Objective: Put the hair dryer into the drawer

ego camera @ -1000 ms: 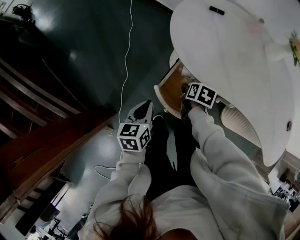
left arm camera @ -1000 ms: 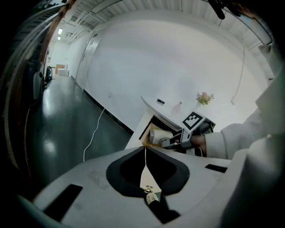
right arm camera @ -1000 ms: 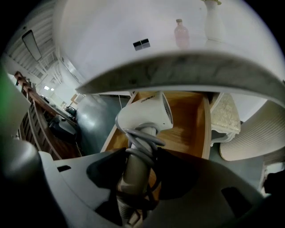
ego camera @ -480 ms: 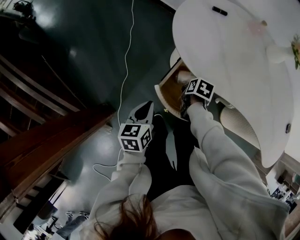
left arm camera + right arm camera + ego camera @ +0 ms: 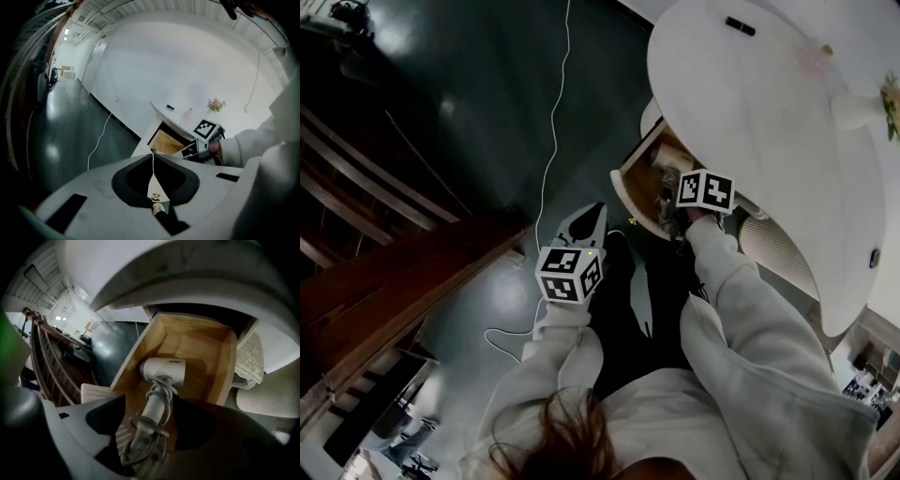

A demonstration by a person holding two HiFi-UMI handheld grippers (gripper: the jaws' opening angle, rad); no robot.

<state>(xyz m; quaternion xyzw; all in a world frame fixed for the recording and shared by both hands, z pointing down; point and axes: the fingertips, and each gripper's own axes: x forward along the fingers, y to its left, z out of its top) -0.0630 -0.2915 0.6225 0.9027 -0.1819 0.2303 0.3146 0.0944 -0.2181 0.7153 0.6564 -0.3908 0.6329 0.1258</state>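
Two jaws of the right gripper (image 5: 151,423) are standing apart, having just been opening, with the cord-wrapped handle of the hair dryer (image 5: 163,370) lying unpressed between them. The dryer is resting inside the open wooden drawer (image 5: 206,345) beneath the white table (image 5: 750,131). The left gripper (image 5: 152,153) is hanging pinched closed, empty.

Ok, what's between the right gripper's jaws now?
The right gripper view shows the cord-wrapped handle of the hair dryer between the jaws of the right gripper; it lies in the open drawer. The jaws have just been opening and stand clear of it.
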